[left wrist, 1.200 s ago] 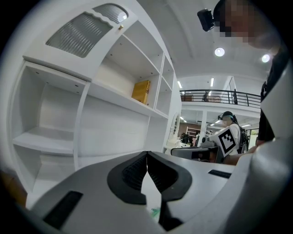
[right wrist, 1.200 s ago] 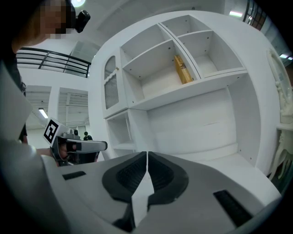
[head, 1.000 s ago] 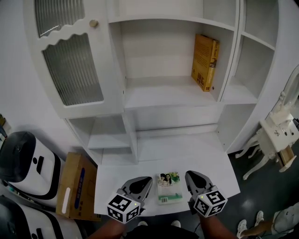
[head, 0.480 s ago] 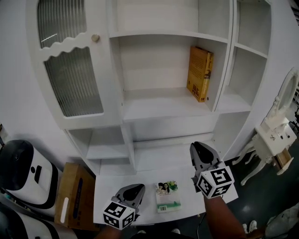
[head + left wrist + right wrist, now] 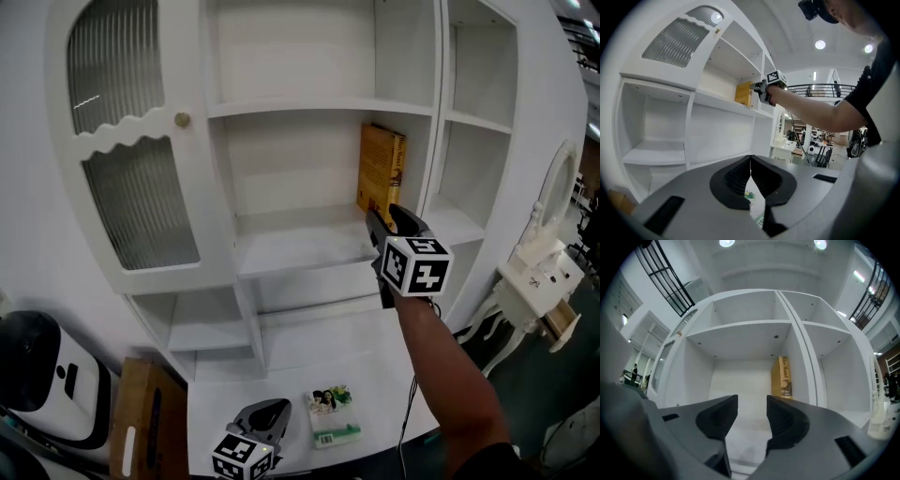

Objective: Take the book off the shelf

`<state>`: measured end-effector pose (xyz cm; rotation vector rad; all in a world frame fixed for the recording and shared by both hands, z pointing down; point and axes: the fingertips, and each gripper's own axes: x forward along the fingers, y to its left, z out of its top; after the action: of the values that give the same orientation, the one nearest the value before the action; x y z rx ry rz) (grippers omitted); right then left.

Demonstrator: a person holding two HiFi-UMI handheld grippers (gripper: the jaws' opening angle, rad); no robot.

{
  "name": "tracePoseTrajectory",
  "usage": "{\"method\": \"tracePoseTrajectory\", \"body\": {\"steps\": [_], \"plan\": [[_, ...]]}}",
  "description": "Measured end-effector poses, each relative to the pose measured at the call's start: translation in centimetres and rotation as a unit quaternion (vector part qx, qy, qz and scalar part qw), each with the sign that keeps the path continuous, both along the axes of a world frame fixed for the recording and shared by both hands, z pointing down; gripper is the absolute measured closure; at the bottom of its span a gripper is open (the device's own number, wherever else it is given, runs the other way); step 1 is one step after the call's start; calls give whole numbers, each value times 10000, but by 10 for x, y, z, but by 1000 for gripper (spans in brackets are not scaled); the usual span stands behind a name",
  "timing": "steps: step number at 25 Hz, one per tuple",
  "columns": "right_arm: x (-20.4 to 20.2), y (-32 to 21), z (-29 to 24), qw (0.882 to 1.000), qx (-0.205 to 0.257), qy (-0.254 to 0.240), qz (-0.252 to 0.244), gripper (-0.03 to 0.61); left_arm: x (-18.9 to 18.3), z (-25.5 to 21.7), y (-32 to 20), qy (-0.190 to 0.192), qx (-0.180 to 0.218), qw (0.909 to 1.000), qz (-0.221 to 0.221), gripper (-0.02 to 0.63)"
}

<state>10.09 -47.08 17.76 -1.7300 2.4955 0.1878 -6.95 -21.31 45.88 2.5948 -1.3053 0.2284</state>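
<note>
A yellow book [image 5: 380, 172] stands upright at the right end of the white cabinet's middle shelf [image 5: 300, 239], against the divider; its spine shows in the right gripper view [image 5: 783, 378]. My right gripper [image 5: 382, 228] is raised to shelf height just in front of the book's lower corner. Its jaws are opening, with nothing between them [image 5: 752, 414]; the book lies a little right of the gap. My left gripper [image 5: 265, 419] rests low over the white table, shut and empty [image 5: 750, 169].
A small booklet with a photo cover [image 5: 331, 413] lies on the white table [image 5: 309, 347] beside the left gripper. The cabinet has a ribbed glass door [image 5: 136, 187] at left. A brown box [image 5: 141, 422] and a white appliance [image 5: 42, 380] sit at lower left, white furniture [image 5: 530, 291] at right.
My right gripper rose from the table edge up to the book's shelf and its jaws parted. The left gripper stayed low by the booklet. The head view tilted upward.
</note>
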Motion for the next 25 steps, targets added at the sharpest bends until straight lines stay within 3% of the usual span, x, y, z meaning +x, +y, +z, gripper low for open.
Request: {"method": "tracePoseTrajectory", "body": {"steps": [8, 17, 25], "plan": [[29, -74, -11, 9943, -251, 54, 1030, 391, 0, 18, 8, 16, -250, 9997, 61, 603], [20, -95, -6, 9919, -310, 380, 1168, 390, -8, 20, 4, 90, -296, 9995, -99, 603], [-1, -89, -5, 9919, -93, 885, 911, 391, -8, 26, 6, 102, -372, 9992, -121, 603]]}}
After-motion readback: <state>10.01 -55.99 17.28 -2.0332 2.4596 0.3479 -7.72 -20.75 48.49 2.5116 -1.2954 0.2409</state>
